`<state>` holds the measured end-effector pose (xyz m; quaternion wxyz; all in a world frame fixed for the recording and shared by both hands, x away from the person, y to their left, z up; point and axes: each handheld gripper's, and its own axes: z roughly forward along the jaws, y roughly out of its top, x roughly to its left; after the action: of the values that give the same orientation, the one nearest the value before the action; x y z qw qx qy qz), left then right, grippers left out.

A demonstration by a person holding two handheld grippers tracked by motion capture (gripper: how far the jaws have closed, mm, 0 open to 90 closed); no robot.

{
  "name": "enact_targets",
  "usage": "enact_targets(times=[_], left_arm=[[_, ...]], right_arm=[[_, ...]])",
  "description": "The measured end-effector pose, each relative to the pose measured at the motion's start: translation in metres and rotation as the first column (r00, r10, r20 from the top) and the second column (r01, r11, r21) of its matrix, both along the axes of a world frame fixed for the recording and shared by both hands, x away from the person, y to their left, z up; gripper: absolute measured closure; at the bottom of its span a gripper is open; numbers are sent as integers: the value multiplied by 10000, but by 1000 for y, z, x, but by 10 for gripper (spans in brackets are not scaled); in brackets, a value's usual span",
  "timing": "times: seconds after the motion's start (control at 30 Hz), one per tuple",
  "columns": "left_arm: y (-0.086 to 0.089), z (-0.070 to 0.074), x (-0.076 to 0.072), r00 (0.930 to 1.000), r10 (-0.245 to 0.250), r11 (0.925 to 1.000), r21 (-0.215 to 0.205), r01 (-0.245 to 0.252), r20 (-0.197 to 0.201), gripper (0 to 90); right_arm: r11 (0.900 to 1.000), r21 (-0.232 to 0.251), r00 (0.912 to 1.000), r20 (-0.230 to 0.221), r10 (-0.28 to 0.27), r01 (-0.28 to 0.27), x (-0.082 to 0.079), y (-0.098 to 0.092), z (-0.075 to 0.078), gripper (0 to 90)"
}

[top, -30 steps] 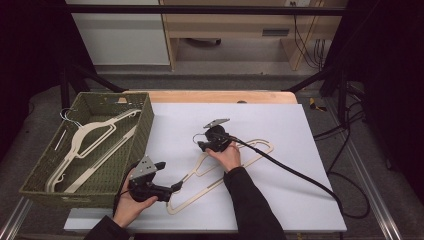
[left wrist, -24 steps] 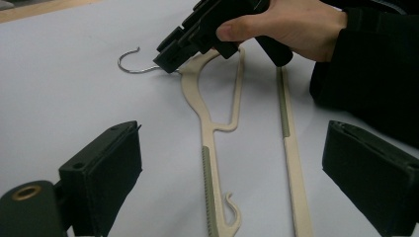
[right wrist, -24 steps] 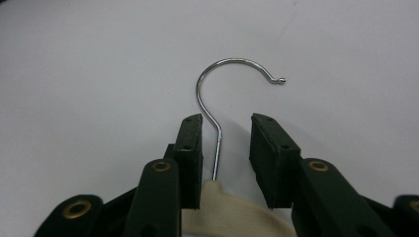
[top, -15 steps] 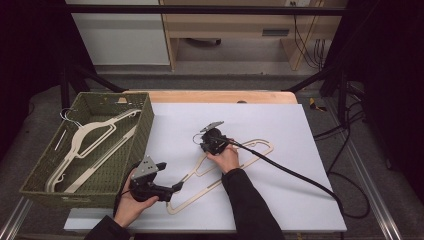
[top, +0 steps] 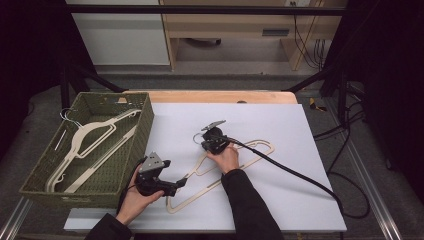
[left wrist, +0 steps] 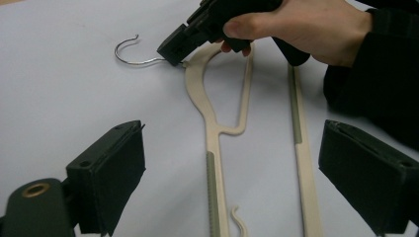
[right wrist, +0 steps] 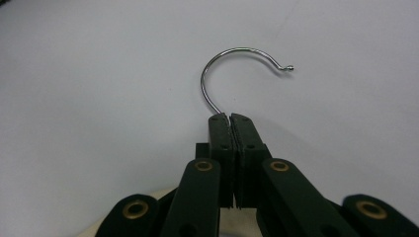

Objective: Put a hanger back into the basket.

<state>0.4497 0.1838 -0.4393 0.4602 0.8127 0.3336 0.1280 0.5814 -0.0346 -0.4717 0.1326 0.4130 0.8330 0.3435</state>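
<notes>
Left of the white table top (top: 300,150), touching its edge, stands a green woven basket (top: 142,131), rectangular with sloping walls. Inside it lie two cream hangers (top: 90,145), one across the other, their wire hooks toward the far left corner.

On the table top itself, right of the basket, lies a third cream hanger (top: 200,192): flat, thin, smooth plastic with notched shoulders, grey ribbed strips along its arms, and a round wire hook (right wrist: 232,64) of bright metal. It lies aslant, its hook end farther from the basket's near corner, its wide base toward the near edge of the table.

At the neck of this hanger the right gripper (right wrist: 230,121) has its black jaws pressed together on the foot of the wire hook; they have just been closing there. A thick black cable (top: 300,175) trails from it to the right, away from the basket.

Just right of the basket's near corner the left gripper (top: 180,184) sits low at the hanger's base, its padded jaws standing wide apart with the hanger's two arms between them, untouched.

Beyond the basket a pale wooden board (top: 220,96) borders the white sheet, with grey floor, a white cabinet (top: 120,35) and a wooden shelf unit (top: 235,30) behind.
</notes>
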Motion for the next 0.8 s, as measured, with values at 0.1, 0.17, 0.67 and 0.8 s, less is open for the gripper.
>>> enact_targets(times=[0.1,0.17,0.67,0.8], left_arm=[[-8,-1,10,9999,-13,9999,147,15,-105,116],[-15,-4,18,9996,-21,9998,207,27,-286,125],[-49,-24,57,9942,-90,9980,609,157,-1076,275],[-54,-26,62,9925,-201,9982,530,267,-1206,337]], right_arm=[[10000,51,9999,132,76,-77,-2,-2,4,895],[9998,106,9994,298,180,-183,-4,-3,8,895],[9969,572,9935,1028,486,-547,-20,-10,28,895],[9963,630,9918,1173,516,-593,-24,-11,34,895]])
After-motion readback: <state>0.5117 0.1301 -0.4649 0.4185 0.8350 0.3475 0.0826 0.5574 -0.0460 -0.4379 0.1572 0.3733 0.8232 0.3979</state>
